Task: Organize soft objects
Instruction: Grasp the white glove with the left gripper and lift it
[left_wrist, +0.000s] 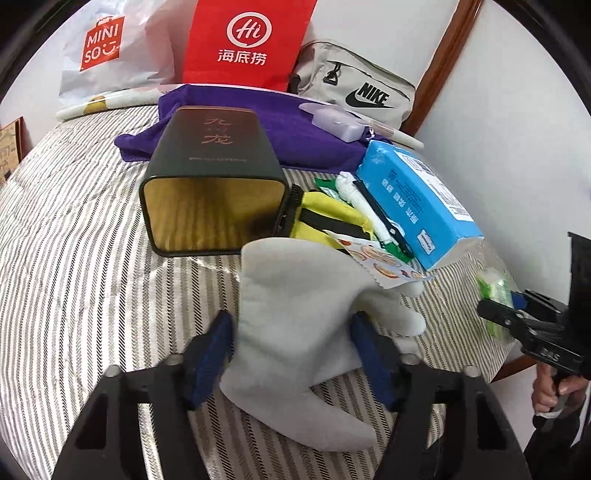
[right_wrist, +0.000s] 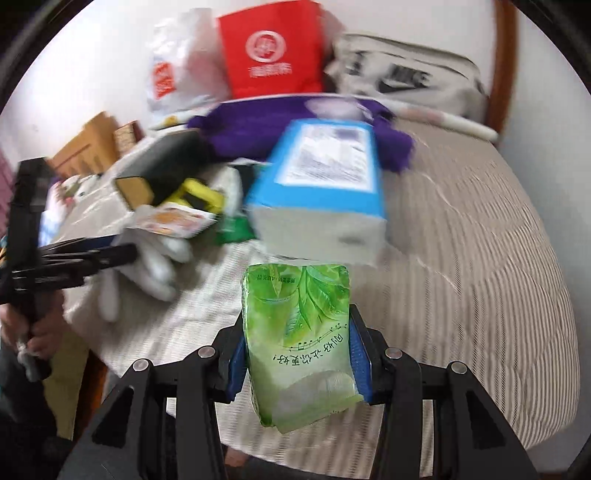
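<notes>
The left gripper (left_wrist: 291, 350) has its blue pads (left_wrist: 210, 354) set against both sides of a grey plush toy (left_wrist: 295, 314), clamping it at a middling width; the toy stands between the jaws on the striped bed cover (left_wrist: 74, 277), near the centre of the left wrist view, with limbs spreading toward 3 and 5 o'clock. A printed card (left_wrist: 380, 262) lies against the toy's upper edge at about 2 o'clock. From the toy, a black tin with a gold end (left_wrist: 214, 184) lies at 11 o'clock, a yellow pouch (left_wrist: 325, 218) at 1 o'clock, and a blue tissue box (left_wrist: 417, 206) at 2 o'clock. A purple cloth (left_wrist: 295, 136) lies beyond the tin at 12 o'clock, with a red paper bag (left_wrist: 243, 44), a white shopping bag (left_wrist: 110, 48) and a beige waist bag (left_wrist: 354, 85) standing behind it against the wall. The right gripper (right_wrist: 295, 354) is closed on a green tissue pack (right_wrist: 299, 332), both blue pads pressing its sides, the pack upright and raised above the bed cover; this view is blurred. In the right wrist view the tissue box sits at 12 o'clock from the pack, and the left gripper, gripped by a hand (right_wrist: 33, 332), appears at 9 o'clock beside the plush toy.
</notes>
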